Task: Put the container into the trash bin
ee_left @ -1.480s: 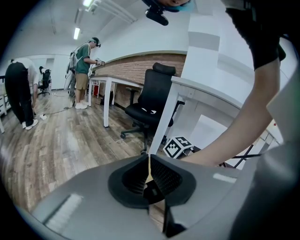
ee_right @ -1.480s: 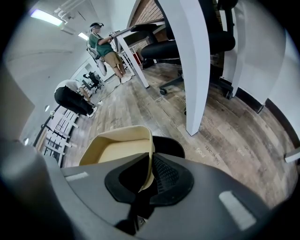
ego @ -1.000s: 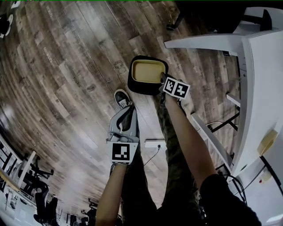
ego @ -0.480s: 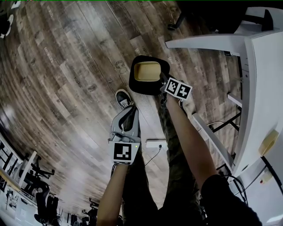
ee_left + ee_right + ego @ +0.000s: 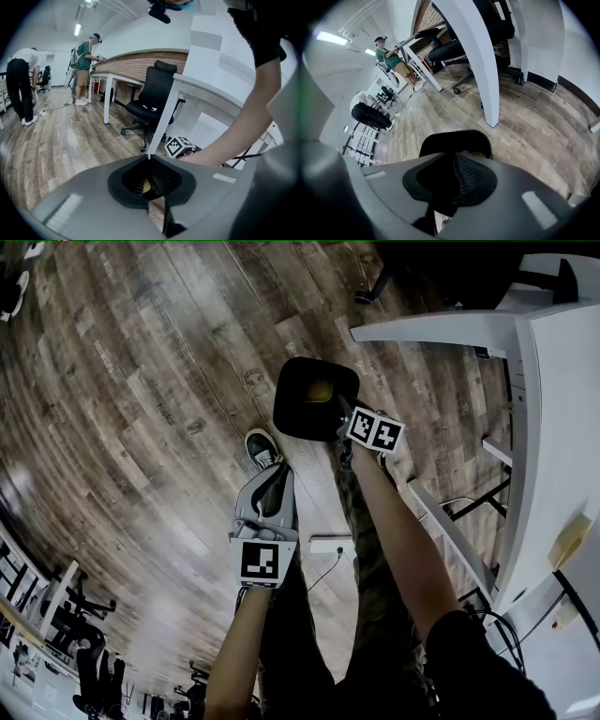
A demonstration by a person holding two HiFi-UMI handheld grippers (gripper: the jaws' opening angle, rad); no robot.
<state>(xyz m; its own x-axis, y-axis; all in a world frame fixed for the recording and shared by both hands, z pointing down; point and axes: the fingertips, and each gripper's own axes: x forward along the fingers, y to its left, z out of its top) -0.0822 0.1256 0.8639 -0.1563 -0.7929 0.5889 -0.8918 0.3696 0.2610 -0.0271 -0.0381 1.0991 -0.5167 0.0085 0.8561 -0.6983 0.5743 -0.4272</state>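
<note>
Container lies inside the black trash bin; my right tongs are closed and empty beside its rim, left tongs closed too.

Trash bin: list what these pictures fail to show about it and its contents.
- Container: head view, only a dim yellowish patch deep in the trash bin; shadow hides its pose.
- Bin's opening: right gripper view, mostly covered by the right hand-held gripper; little beyond the rim shows.
- Other contents: head view, lost in the same shadow.
</note>
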